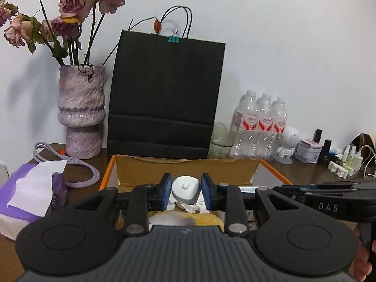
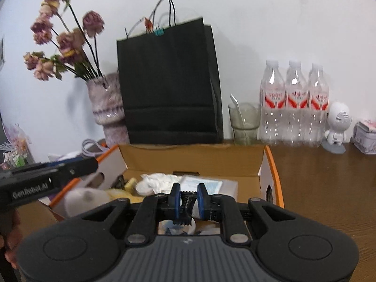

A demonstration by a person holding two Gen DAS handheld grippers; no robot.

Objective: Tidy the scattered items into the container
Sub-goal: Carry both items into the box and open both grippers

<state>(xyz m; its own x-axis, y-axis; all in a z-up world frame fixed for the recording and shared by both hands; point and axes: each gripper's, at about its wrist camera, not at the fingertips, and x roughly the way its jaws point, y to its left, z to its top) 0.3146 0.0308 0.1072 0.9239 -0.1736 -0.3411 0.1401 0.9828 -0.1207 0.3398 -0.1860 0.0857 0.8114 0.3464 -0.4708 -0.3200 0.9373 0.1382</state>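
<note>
Left gripper clamped on white rounded plastic device above open cardboard box, right gripper pinched shut on black ridged clip over same box, black paper bag standing behind, far side.

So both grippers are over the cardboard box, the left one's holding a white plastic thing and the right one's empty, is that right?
Not quite. The right gripper is not empty: the right wrist view shows it shut on a small black ridged item. The left gripper does hold the white plastic thing, both over the cardboard box.
</note>
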